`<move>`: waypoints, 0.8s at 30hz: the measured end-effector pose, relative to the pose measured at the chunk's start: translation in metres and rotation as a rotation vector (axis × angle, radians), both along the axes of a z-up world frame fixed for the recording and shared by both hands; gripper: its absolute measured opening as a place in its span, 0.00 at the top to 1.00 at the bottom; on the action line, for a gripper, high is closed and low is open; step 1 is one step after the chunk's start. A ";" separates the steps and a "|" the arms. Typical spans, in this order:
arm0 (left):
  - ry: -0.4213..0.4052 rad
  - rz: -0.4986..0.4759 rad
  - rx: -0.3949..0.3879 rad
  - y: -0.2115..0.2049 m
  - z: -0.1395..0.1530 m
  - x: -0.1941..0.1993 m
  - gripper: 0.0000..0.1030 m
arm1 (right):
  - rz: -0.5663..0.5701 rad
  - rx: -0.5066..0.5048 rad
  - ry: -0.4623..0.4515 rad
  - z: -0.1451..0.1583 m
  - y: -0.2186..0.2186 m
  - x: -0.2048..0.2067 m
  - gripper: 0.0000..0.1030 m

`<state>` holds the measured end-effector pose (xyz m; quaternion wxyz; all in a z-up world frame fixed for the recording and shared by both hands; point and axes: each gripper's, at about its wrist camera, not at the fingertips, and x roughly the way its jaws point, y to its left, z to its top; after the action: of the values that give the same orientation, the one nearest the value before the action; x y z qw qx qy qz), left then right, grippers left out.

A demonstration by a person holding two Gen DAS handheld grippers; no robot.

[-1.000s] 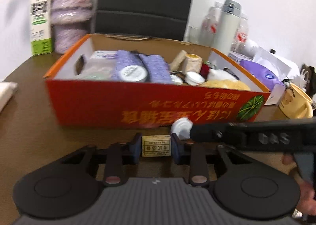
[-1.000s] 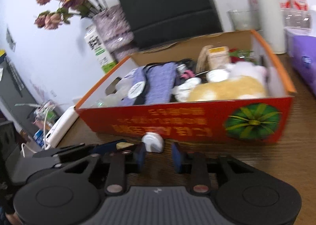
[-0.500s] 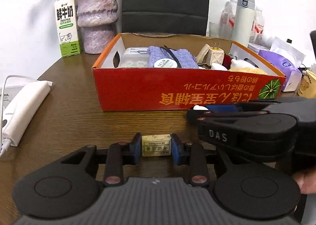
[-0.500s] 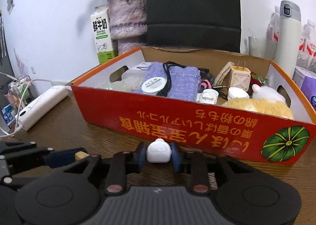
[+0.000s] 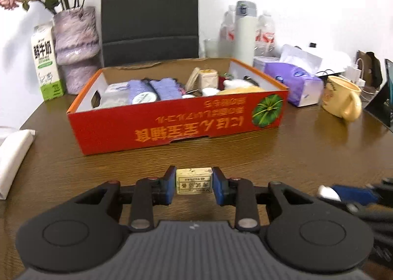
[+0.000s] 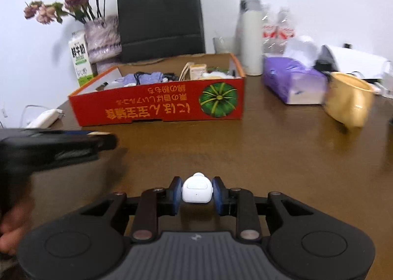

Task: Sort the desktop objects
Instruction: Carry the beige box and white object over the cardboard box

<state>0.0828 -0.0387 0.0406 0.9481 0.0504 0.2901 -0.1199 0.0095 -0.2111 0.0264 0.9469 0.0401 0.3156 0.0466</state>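
We hold two small things before the red cardboard box (image 5: 172, 130).
Left gripper (image 5: 194, 184) clamps a cream eraser (image 5: 194, 183), right gripper (image 6: 197, 191) a white device (image 6: 197, 191); the box holds purple cloth (image 5: 164, 87) and a plug (image 5: 207, 77).

blurred: yellow mug (image 6: 348, 100) — cut off: white cloth (image 5: 13, 157); box contents indistinct

Red box (image 5: 172, 130), cream eraser (image 5: 194, 183)

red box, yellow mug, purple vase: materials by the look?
Red box: printed cardboard; brown raw inside, folded flap edges, cut handle hole.
Yellow mug: likely glazed ceramic; thick rim, though the frame is blurred.
Purple vase: rough, mottled matte surface, maybe ceramic or stone; cannot tell which.
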 end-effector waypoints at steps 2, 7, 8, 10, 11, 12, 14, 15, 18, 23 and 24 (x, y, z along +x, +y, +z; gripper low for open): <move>-0.027 0.014 0.012 -0.002 0.004 -0.010 0.70 | 0.002 -0.009 -0.022 0.004 0.000 -0.021 0.75; -0.043 0.041 -0.147 0.019 0.029 -0.050 0.70 | 0.036 -0.030 -0.005 0.013 0.003 -0.034 0.75; -0.047 0.047 -0.154 0.021 0.035 -0.058 0.70 | 0.042 -0.017 -0.012 0.015 0.002 -0.035 0.75; -0.024 0.043 -0.159 0.025 0.048 -0.068 0.70 | 0.058 0.020 -0.024 0.016 0.002 -0.036 0.75; -0.003 0.041 -0.169 0.029 0.054 -0.072 0.70 | 0.063 0.044 -0.027 0.017 0.002 -0.038 0.75; 0.002 0.043 -0.186 0.034 0.062 -0.076 0.70 | 0.062 0.067 -0.023 0.019 0.000 -0.041 0.75; -0.037 0.065 -0.192 0.041 0.077 -0.089 0.70 | 0.083 0.082 -0.019 0.023 0.000 -0.050 0.75; -0.065 0.084 -0.186 0.042 0.083 -0.095 0.70 | 0.088 0.078 -0.037 0.026 -0.001 -0.058 0.75; -0.066 0.082 -0.203 0.041 0.090 -0.107 0.70 | 0.098 0.088 -0.057 0.032 -0.004 -0.070 0.75; -0.075 0.063 -0.170 0.042 0.087 -0.119 0.70 | 0.087 0.088 -0.050 0.034 -0.003 -0.072 0.75; -0.073 0.068 -0.174 0.046 0.087 -0.119 0.70 | 0.087 0.088 -0.056 0.036 -0.001 -0.071 0.75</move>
<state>-0.0358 0.0076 0.1275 0.9623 -0.0376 0.2455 -0.1105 -0.0616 -0.2126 0.0624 0.9498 0.0667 0.2878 0.1029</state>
